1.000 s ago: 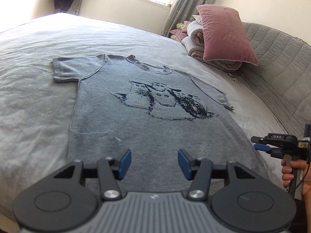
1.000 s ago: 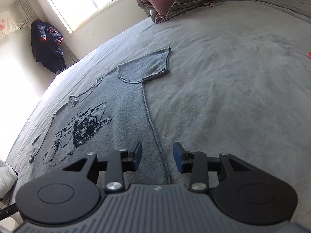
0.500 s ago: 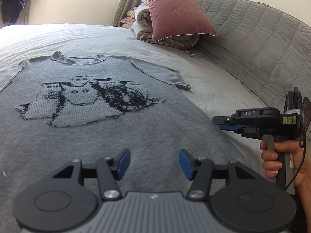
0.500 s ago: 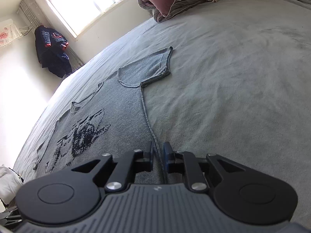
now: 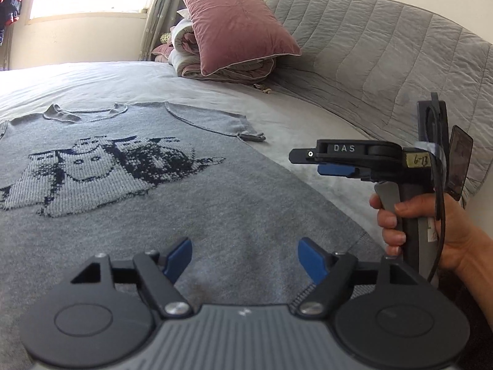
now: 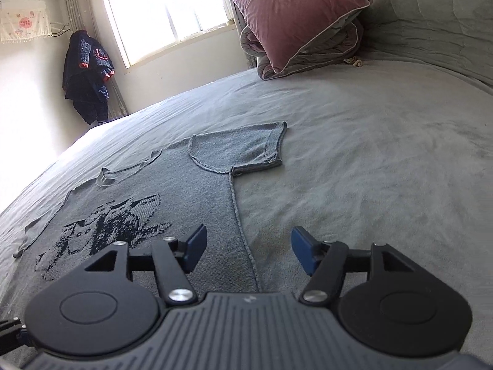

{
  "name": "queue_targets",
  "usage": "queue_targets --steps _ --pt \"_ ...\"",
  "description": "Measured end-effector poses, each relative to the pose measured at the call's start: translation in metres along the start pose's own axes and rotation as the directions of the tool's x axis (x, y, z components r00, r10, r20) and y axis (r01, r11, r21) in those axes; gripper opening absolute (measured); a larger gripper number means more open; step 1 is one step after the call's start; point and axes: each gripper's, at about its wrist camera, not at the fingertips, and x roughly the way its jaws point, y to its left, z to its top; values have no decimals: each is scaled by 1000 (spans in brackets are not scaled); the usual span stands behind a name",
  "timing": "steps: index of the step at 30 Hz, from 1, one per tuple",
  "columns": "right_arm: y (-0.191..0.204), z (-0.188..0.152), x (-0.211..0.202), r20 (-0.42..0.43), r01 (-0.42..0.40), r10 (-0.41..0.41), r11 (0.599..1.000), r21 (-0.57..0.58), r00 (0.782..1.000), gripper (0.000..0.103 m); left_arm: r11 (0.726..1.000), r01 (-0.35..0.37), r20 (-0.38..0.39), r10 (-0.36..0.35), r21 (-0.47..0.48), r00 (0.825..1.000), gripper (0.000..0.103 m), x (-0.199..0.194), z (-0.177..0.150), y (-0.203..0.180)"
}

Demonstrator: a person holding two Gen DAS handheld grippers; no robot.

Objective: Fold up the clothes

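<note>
My left gripper hovers over the lower part of a grey sweater spread flat on the bed, its jaws spread wide and holding nothing. Only this view shows my right gripper from the side (white letters "DAS" on its top, a yellow tag that seems to read "6-13"), held in a hand past the sweater's right edge. From the right wrist, that gripper also has its jaws spread, empty, straddling the sweater's side seam. This view alone shows the sleeve's full outline, dark clothes hanging in the corner and a pale cloth with print too small to read. Both views catch the pink pillow on rolled bedding.
</note>
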Motion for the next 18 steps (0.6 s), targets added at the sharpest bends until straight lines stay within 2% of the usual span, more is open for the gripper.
queue_targets --steps 4,7,8,10,14,18 --pt "14 -5 -1 17 -25 26 997 -71 1000 75 988 -101 31 106 -116 994 81 -3 14 46" --pt "19 -9 3 -3 -19 19 992 -121 1000 81 950 -182 17 193 -254 981 81 -8 9 90" --pt "20 -10 5 -16 -12 10 991 -137 1000 85 938 -186 23 201 -294 979 80 -14 4 102" --pt "21 -13 8 -42 1 -8 986 -168 999 89 923 -146 64 180 -357 982 80 -30 -7 123" --pt "24 -19 16 -91 24 -46 972 -232 995 90 905 -116 113 177 -410 978 80 -62 -29 141" --pt "3 -15 10 -90 32 -44 991 -128 995 94 897 -147 100 206 -417 973 81 -78 -32 140"
